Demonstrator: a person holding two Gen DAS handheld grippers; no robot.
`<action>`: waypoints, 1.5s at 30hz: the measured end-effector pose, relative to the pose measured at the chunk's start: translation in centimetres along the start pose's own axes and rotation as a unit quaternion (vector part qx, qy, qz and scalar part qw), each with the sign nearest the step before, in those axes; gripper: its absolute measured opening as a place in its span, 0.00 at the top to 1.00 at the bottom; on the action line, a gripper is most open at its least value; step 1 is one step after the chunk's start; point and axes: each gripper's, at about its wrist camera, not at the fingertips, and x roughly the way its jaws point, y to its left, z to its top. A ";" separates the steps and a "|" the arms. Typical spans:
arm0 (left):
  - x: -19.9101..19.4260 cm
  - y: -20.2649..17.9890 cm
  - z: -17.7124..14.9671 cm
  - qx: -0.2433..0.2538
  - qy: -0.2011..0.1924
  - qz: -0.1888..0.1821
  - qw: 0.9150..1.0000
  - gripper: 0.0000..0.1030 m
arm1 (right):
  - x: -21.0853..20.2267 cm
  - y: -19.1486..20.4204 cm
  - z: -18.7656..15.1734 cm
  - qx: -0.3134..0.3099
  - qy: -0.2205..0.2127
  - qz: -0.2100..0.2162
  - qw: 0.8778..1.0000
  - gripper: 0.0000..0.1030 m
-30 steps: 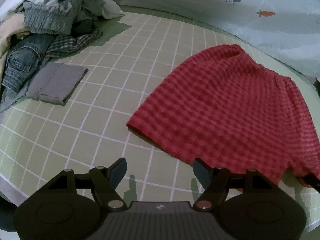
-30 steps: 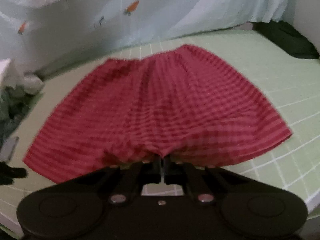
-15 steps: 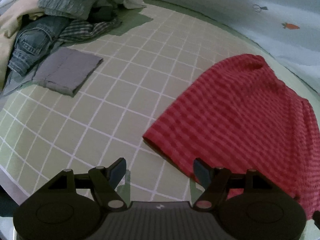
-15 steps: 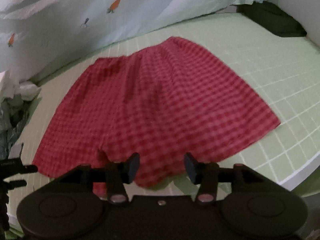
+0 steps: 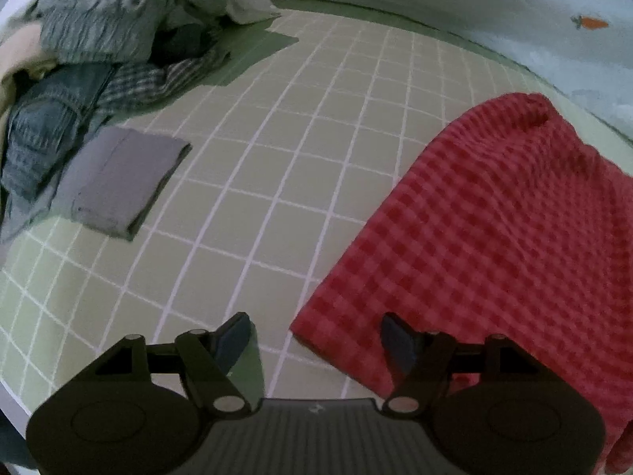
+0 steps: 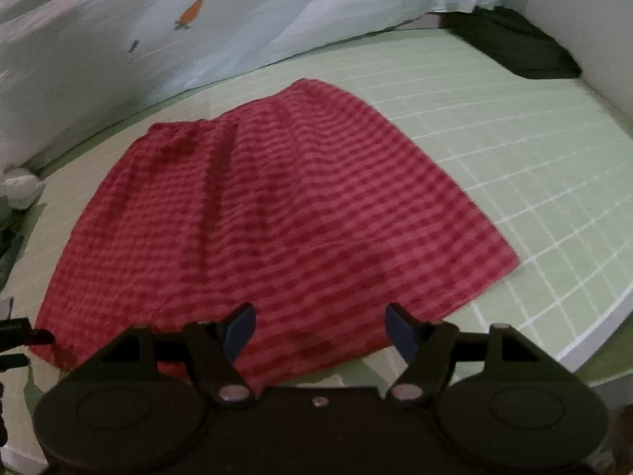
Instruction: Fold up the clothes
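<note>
Across the lower right of the left wrist view: red checked shorts (image 5: 494, 245) lie spread flat on the green grid mat (image 5: 277, 158); in the right wrist view they fill the centre (image 6: 269, 206), waistband toward the upper left, hem toward the camera.
Left gripper (image 5: 316, 336): jaws wide apart, holding nothing, hovering just off the near left corner of the shorts.
Right gripper (image 6: 318, 328): jaws wide apart and empty, poised above the near hem.
Step in hand: probably choosing grasp points for the first fold; the cloth looks smoothed and not yet folded.
Doing it well: pinch only the hem edge at matching corners, both layers together, then lift evenly so the fold line runs straight and no ripple gets trapped.
Risk: soft fabric may drag or bunch if one side rises first.
Folded grey garment (image 5: 122, 186): left of frame, well apart.
Unfolded clothes pile (image 5: 91, 59): upper left.
Carrot-print sheet (image 6: 178, 39): behind the mat.
</note>
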 end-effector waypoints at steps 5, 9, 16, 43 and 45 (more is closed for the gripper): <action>-0.1 -1.0 0.8 0.020 -0.006 -0.003 1.000 0.90 | 0.0 -1.3 0.3 0.029 -0.007 -0.017 0.999 0.29; -0.4 -1.2 1.7 0.021 -0.011 -0.009 1.000 0.97 | 0.2 -2.0 0.8 0.052 -0.012 -0.018 0.998 0.29; -4.1 -3.4 4.8 0.030 -0.066 -0.053 0.996 0.98 | 0.7 -3.6 2.5 0.085 -0.031 -0.022 0.996 0.29; -10.6 -29.3 -8.9 0.101 -0.035 -0.143 0.984 0.63 | 1.6 -15.7 6.5 -0.040 0.019 0.012 0.999 0.20; -10.7 -28.4 -10.0 0.076 -0.038 -0.112 0.990 0.58 | 2.0 -15.7 6.1 -0.067 0.022 0.029 0.997 0.11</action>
